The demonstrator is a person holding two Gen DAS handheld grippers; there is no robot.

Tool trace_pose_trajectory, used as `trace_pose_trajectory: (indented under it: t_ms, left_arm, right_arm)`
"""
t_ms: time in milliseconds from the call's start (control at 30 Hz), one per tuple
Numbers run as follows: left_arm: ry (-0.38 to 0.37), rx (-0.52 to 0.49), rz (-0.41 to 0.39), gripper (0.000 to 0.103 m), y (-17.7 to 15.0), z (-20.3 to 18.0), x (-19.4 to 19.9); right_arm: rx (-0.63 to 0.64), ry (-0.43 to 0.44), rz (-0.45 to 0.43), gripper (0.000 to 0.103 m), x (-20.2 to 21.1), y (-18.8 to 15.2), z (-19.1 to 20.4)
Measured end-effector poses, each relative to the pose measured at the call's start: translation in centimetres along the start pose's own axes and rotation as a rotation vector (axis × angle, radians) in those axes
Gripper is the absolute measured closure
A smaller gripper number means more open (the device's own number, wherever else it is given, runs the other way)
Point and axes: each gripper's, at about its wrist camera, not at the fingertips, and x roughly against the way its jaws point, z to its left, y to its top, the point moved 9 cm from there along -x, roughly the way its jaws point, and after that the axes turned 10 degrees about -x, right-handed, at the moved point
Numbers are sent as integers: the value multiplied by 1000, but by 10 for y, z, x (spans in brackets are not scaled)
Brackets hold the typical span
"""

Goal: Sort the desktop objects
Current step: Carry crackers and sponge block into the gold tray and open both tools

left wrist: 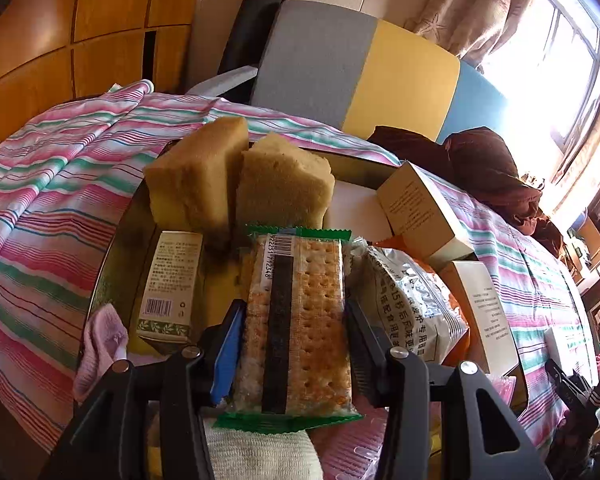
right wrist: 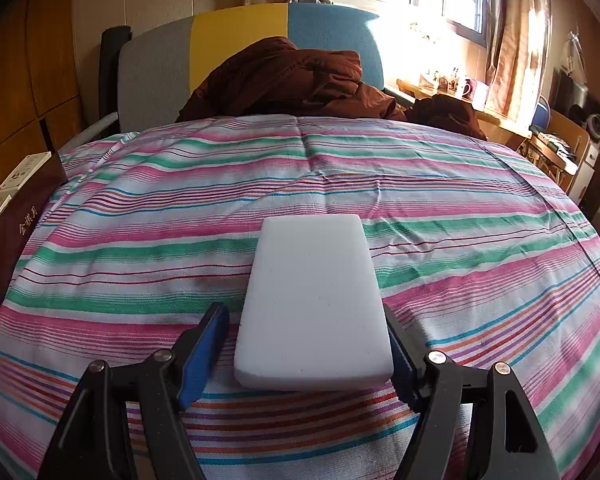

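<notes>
While the left gripper (left wrist: pixel 296 320) holds its jaws pinched on a clear-wrapped rectangular cracker packet with green crimped ends (left wrist: pixel 298 320), that packet hangs over a shallow metal tray (left wrist: pixel 112 248) lying on the pink, green and white striped bedspread (left wrist: pixel 44 184). Beyond the packet, two porous tan sponge blocks (left wrist: pixel 236 184) stand on end, touching. Left of the packet lies a small cream carton with a barcode (left wrist: pixel 168 288); right of it, a crinkled silver foil bag (left wrist: pixel 408 300) and a tan cardboard box (left wrist: pixel 420 216). The right gripper (right wrist: pixel 312 348) has its jaws spread around a smooth white rectangular foam block (right wrist: pixel 314 300) resting flat on the bedspread, the left pad standing clear of it.
</notes>
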Motion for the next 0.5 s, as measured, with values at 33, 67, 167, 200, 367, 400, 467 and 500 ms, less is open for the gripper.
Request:
trace_pose_trajectory:
  t_ms: [33,67,167,200,367,400,467,500]
  left_arm:
    - [-2,2,3,53,-1,0,0]
    - [-4,6,1,53,-2,0,1]
    - [-11,8,-15,49,-5,1,8]
    - [-11,4,-23,48,-6,1,12]
    - [-45,19,-90,44,-11,7,37]
    - [-51,25,-104,44,-11,10,42]
    - [-50,32,-134,44,-13,17,52]
    - [-49,35,-148,44,-13,21,57]
  right_arm:
    - [0,0,0,29,0,0,0]
    - [1,-1,0,29,0,0,0]
    - [2,-3,0,29,0,0,0]
    - [2,-4,0,30,0,0,1]
    - [0,-3,12,43,3,2,2]
    - [-3,-4,18,44,4,3,3]
    - [6,21,24,44,10,8,13]
    - [21,35,16,44,16,13,23]
